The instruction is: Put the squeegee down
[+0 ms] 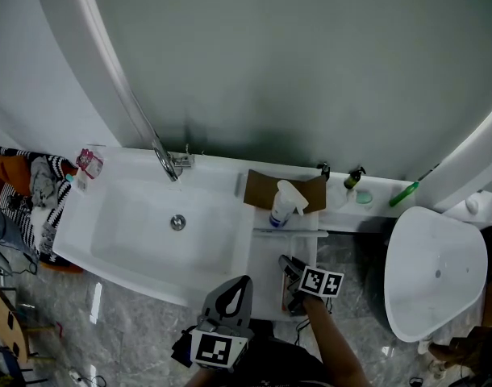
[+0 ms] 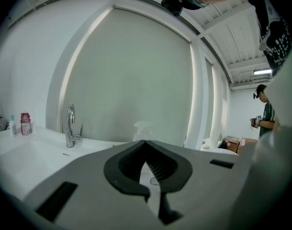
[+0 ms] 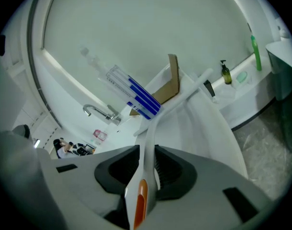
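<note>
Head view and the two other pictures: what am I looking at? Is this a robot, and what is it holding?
There is no robot here. A person holds hand-held tongs, one in each hand, and each carries its own camera. The head view looks down from the person's head at a white washbasin with a tap. Beside the basin stands a spray bottle by a piece of cardboard. The left tongs are closed and empty, and their picture looks along them toward the tap. The right tongs grip the white handle of a squeegee, whose wide head points toward the bottle.
</note>
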A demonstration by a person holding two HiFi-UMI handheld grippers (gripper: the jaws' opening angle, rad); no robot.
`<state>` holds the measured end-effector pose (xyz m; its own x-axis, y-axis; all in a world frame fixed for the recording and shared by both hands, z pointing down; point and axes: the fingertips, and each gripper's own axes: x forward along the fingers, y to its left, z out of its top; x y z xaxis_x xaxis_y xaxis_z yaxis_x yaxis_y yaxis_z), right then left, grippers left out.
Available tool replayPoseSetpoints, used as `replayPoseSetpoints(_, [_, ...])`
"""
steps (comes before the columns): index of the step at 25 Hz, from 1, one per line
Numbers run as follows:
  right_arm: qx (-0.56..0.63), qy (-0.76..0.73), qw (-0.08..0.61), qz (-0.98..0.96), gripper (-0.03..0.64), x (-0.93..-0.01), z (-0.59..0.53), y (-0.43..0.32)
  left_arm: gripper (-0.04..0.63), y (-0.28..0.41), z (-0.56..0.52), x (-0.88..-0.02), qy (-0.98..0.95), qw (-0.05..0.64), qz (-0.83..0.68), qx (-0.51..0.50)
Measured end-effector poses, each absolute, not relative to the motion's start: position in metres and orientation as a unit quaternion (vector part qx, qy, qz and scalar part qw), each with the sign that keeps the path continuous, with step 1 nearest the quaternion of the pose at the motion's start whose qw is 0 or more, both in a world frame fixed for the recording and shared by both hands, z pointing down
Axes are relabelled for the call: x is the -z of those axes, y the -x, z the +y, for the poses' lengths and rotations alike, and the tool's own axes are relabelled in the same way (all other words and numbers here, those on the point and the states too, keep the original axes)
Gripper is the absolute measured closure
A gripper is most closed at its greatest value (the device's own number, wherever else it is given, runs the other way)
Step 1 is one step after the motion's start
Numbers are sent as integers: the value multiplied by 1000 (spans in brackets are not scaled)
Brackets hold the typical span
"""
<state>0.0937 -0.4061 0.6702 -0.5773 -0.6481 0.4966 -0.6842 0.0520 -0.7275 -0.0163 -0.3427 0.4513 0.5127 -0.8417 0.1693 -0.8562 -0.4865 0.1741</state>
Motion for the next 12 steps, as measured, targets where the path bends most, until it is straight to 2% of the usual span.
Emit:
replayPoseSetpoints(3, [-496, -462, 33, -734, 485, -665, -406, -93, 591, 17, -340, -450, -862, 115, -493, -30])
replayPoseSetpoints(12, [-418, -524, 35, -741, 483, -623, -416, -133, 591, 17, -333, -442, -863, 108, -493, -20])
